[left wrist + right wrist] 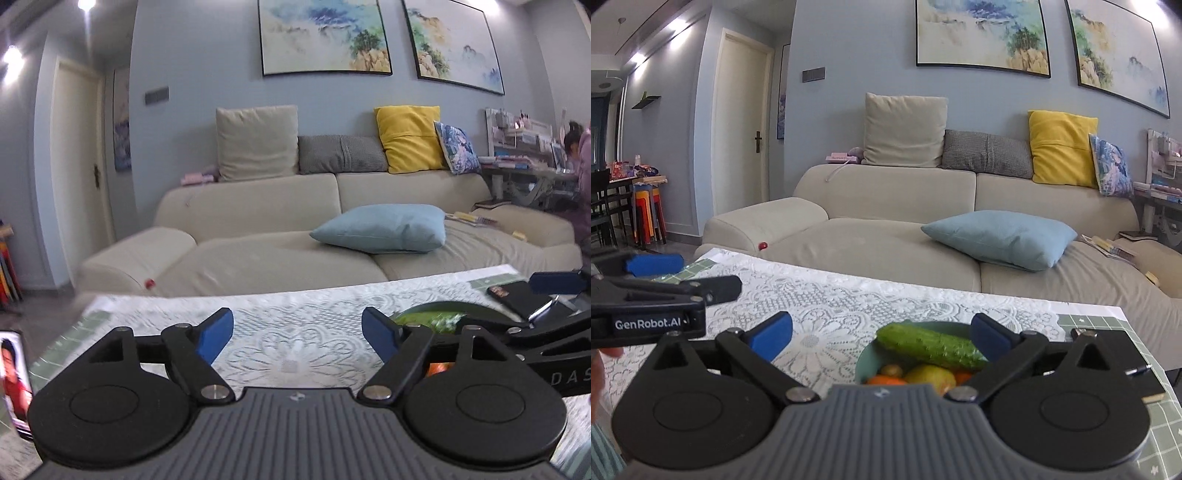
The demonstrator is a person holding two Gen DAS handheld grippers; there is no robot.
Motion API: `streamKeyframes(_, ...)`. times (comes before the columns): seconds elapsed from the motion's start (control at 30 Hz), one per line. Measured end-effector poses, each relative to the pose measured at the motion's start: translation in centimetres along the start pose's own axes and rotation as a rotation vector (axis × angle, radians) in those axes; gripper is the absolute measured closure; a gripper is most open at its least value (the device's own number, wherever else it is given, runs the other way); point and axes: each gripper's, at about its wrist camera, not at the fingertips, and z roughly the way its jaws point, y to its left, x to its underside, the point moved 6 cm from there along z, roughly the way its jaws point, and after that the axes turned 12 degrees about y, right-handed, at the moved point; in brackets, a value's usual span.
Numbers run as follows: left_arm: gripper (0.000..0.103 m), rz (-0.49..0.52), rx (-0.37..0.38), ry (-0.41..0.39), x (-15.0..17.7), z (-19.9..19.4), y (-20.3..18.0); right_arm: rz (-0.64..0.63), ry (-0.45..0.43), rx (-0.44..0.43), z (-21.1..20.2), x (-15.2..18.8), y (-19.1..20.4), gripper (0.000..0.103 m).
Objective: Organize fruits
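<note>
The cucumber (932, 346) lies across the top of a pale green bowl (866, 356) on the lace-covered table (827, 306), just ahead of the right gripper (881, 334) and between its two blue fingertips (772, 334), nearer the right-hand one, whose pad overlaps the cucumber's end in this view — whether they touch cannot be told. Its long axis runs nearly crosswise to the gripper, from upper left down to lower right, resting on the fruit heaped beneath it. In the bowl under it sit a yellow-green pear-like fruit (931, 374), an orange fruit (884, 379) at the near left, another orange piece (962, 376) at the right, and a small brownish round one (892, 369). The right gripper's jaws stand wide apart, holding nothing. The left gripper (297, 338) is likewise spread wide with only tablecloth between its fingers; from its camera the bowl (443, 310) shows low at the right, mostly hidden behind the right gripper's black arm. A dark phone (517, 297) lies on the table beyond the bowl. Behind the table stands a beige sofa (886, 229) with a light blue cushion (1001, 236) on its seat.
</note>
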Motion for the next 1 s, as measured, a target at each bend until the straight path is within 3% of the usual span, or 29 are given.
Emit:
streamKeyframes(0.17,0.009,0.048,-0.045,0.023,2.1,-0.3,-0.4,0.014,0.014,0.019,-0.6,2.7,0.7,0.004)
streamKeyframes(0.33,0.009,0.012,-0.036,0.041,4.4,-0.1,-0.1,-0.027,-0.003,0.11,-0.9,5.7,1.1,0.004)
streamKeyframes(0.5,0.009,0.009,-0.039,0.066,6.4,0.5,-0.1,-0.011,-0.023,0.136,-1.1,8.2,0.7,0.004)
streamKeyframes(0.63,0.009,-0.009,-0.037,0.103,7.8,0.9,-0.3,0.004,-0.059,0.117,-1.8,8.4,0.7,0.004)
streamKeyframes(1.0,0.009,-0.014,-0.042,0.201,9.8,1.5,-0.7,0.057,-0.011,0.1,-0.8,9.2,0.2,0.004)
